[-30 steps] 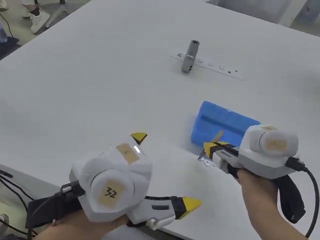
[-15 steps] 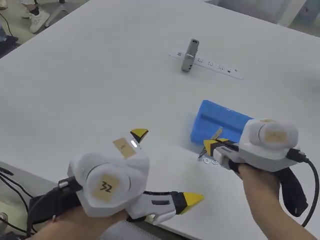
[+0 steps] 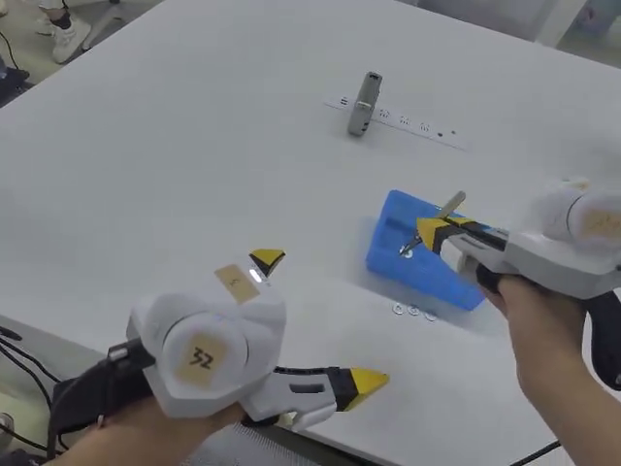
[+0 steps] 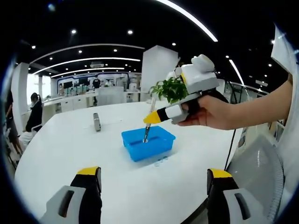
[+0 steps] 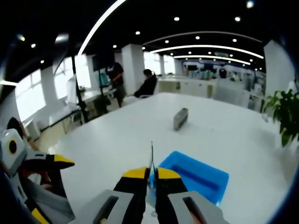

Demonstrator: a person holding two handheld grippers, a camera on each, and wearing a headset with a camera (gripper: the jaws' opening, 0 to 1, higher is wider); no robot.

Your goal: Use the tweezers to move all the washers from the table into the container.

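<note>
My right gripper [image 3: 434, 233] is clamped tight on the tweezers [image 3: 452, 203], their tips down inside the blue container [image 3: 427, 282]. Whether they carry a washer, I can't tell. Three washers [image 3: 413, 311] lie on the table [image 3: 194, 146] just beside the container's near wall. My left gripper [image 3: 317, 320] hovers nearer me, jaws wide apart, holding nothing.

Your white left gripper [image 3: 319, 320] has yellow-tipped black fingers [image 3: 367, 382] and a sticker [image 3: 201, 359] reading, I think, 32. A black cable [image 4: 230, 149] leaves your right gripper [image 3: 430, 233].
</note>
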